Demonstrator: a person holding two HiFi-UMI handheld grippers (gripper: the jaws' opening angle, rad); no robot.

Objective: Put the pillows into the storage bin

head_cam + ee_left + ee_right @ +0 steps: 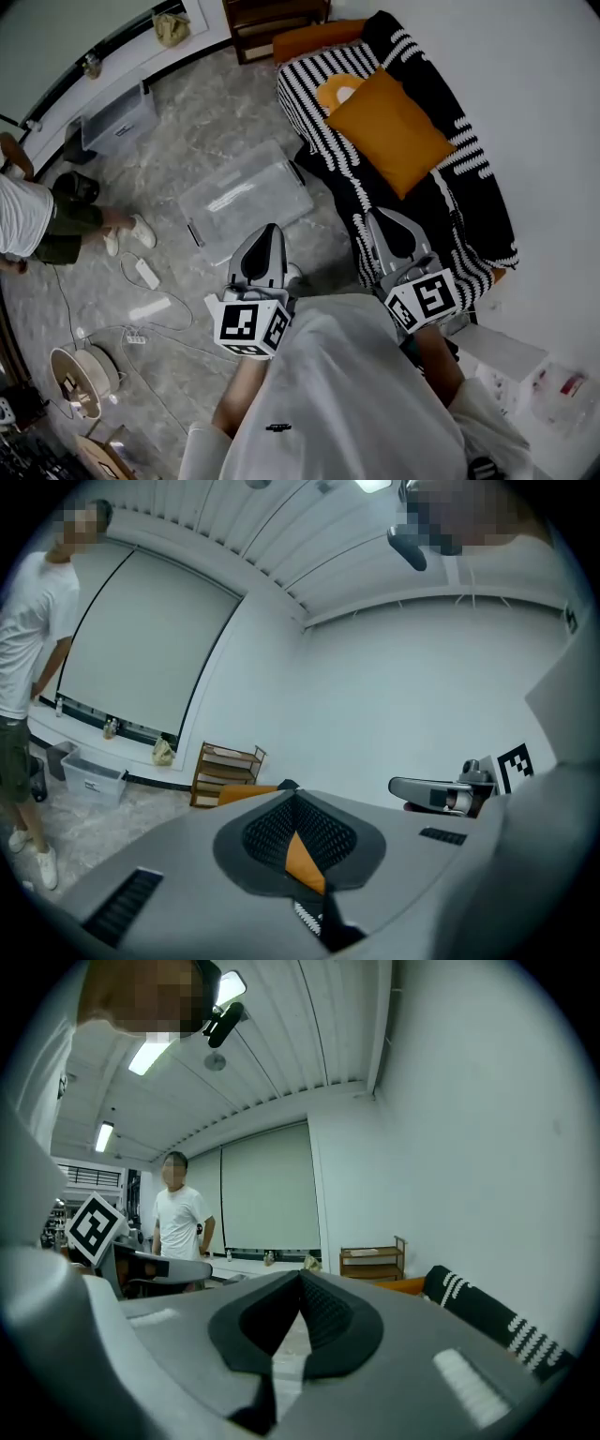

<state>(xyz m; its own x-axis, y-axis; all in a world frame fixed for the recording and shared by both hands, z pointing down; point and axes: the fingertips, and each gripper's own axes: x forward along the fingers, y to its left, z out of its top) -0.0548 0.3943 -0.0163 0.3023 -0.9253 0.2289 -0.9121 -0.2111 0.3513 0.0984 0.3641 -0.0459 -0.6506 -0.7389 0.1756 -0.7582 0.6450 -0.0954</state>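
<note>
A: Item: orange pillow (389, 127). Location?
B: It is laid on the striped sofa (469, 202), untouched. The clear storage bin (246, 195) is set on the floor nearby; no pillow is seen inside.
A: Grippers?
B: The left gripper (267, 234) and right gripper (380, 223) are held with jaws together, nothing clamped. The whole task is judged outstanding.

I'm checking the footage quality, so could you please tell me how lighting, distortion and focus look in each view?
Head view: even light, sharp, a pale glare on the clear storage bin, edges bowed. Left gripper view: strong fisheye, black corners, the left hand-held gripper up close looks soft. Right gripper view: same fisheye, the ceiling light blown out.
</note>
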